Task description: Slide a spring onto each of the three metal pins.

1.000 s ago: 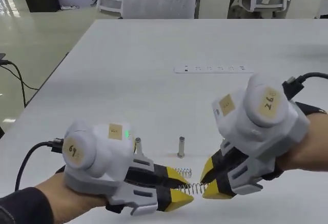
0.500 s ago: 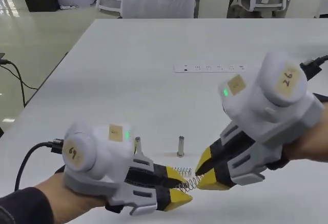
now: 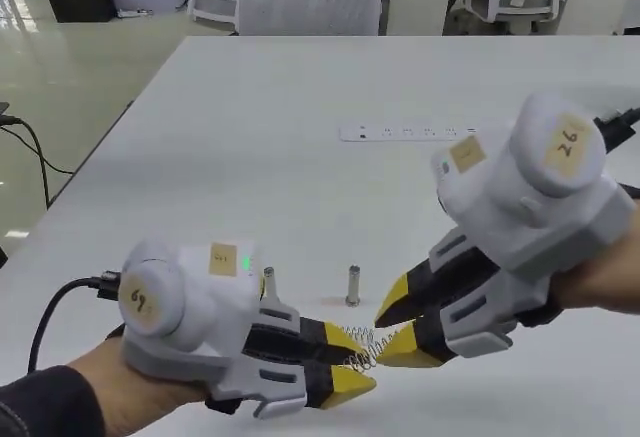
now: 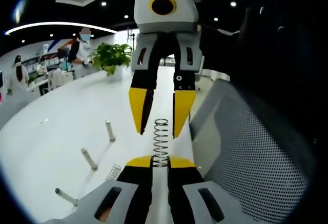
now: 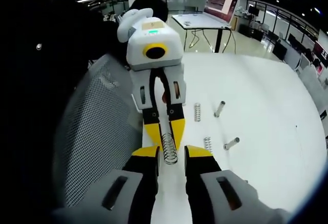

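A thin wire spring (image 4: 160, 141) runs between the two grippers just above the white table. My left gripper (image 4: 160, 161) is shut on its near end, low in the head view (image 3: 370, 367). My right gripper (image 5: 171, 155) faces it with its jaws open on either side of the spring's (image 5: 168, 147) other end. In the head view the right gripper (image 3: 378, 340) sits at the right, tilted down. Three metal pins (image 4: 109, 130) (image 4: 89, 158) (image 4: 66, 197) are on the table, two of them upright in the head view (image 3: 353, 285) (image 3: 269, 282). All the pins I see are bare.
Two loose springs (image 5: 197, 112) (image 5: 207, 144) lie on the table (image 3: 300, 157) near the pins. A white power strip (image 3: 410, 134) lies further back. Office chairs (image 3: 310, 2) stand at the table's far edge. A black cable (image 3: 60, 302) trails from the left gripper.
My right gripper's jaws have parted off the spring's end, and it has lifted and tilted a little. The left gripper has stayed put, still holding the spring.
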### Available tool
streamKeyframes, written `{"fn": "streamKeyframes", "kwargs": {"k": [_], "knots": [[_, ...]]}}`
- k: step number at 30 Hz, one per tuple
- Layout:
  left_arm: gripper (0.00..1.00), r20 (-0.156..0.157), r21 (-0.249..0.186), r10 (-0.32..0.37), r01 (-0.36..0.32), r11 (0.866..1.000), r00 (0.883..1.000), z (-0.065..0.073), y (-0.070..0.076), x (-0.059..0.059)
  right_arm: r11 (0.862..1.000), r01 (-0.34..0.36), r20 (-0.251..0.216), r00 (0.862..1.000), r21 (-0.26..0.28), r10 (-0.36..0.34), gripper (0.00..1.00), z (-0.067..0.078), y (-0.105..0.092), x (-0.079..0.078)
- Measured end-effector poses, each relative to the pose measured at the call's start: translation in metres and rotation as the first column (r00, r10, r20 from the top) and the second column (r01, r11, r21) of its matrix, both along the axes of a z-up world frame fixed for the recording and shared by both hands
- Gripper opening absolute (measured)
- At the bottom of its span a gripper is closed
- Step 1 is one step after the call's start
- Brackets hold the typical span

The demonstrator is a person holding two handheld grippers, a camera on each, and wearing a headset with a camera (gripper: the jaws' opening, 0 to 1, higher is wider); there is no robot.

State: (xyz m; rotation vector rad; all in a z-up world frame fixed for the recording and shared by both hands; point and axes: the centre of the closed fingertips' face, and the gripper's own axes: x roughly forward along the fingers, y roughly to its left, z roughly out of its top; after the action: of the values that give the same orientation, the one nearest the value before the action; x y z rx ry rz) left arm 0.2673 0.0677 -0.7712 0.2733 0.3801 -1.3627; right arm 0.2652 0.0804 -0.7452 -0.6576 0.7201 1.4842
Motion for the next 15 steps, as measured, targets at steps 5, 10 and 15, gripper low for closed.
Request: {"fn": "streamKeyframes", "kwargs": {"k": [5, 10, 15], "knots": [[0.02, 0.005, -0.006, 0.002, -0.002, 1.0, 1.0, 0.002, 0.0, 0.001, 1.0, 0.001, -0.025, 1.0, 0.0, -0.001, 0.19, -0.008, -0.001, -0.003], [0.02, 0.007, -0.02, 0.0, 0.0, 1.0, 1.0, 0.005, -0.001, 0.0, 1.0, 0.013, -0.056, 0.998, 0.01, -0.012, 0.18, -0.014, -0.001, -0.004], [0.02, 0.008, -0.039, -0.001, 0.001, 0.999, 1.0, 0.009, -0.003, 0.0, 0.999, 0.022, -0.074, 0.997, 0.027, -0.02, 0.14, -0.014, 0.001, -0.006]]}}
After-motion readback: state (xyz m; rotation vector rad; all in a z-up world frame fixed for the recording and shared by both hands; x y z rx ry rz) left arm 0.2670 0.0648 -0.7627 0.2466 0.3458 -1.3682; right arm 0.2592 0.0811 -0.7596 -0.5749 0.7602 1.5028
